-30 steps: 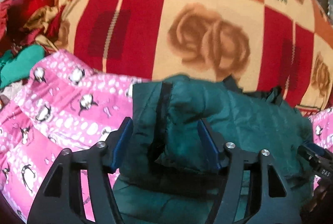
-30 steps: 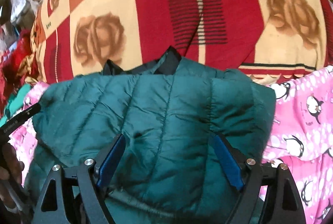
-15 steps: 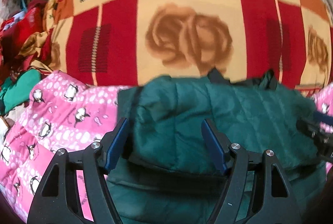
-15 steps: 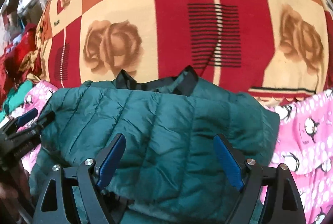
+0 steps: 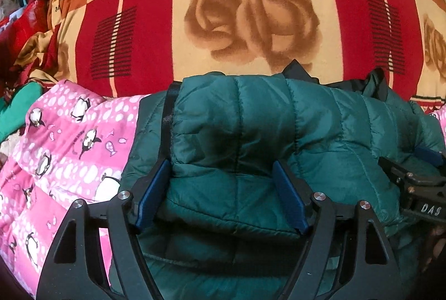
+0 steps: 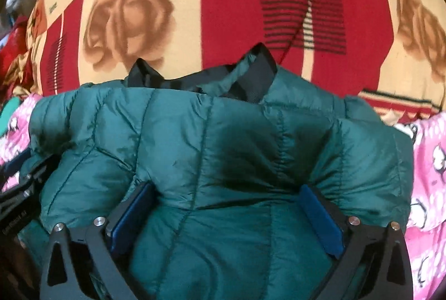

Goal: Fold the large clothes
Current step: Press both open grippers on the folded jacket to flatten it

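The rose-print blanket (image 5: 251, 21) lies beyond both jaws. The green puffer jacket (image 6: 223, 146) (folded double) runs crosswise, its fold bulging between each pair. Left gripper (image 5: 221, 192) and right gripper (image 6: 225, 215) are opening, releasing; both equally near.

A rose-patterned blanket (image 5: 251, 21) carries the pink penguin quilt (image 5: 69, 149) and green jacket (image 5: 320, 132).

Your left wrist camera is looking steeply down, close over the dark green quilted puffer jacket (image 5: 320, 132); your right wrist camera is doing likewise from the other side. Both are sharing the jacket (image 6: 223, 146) and the red-and-cream rose-patterned blanket (image 5: 251, 21) beyond.
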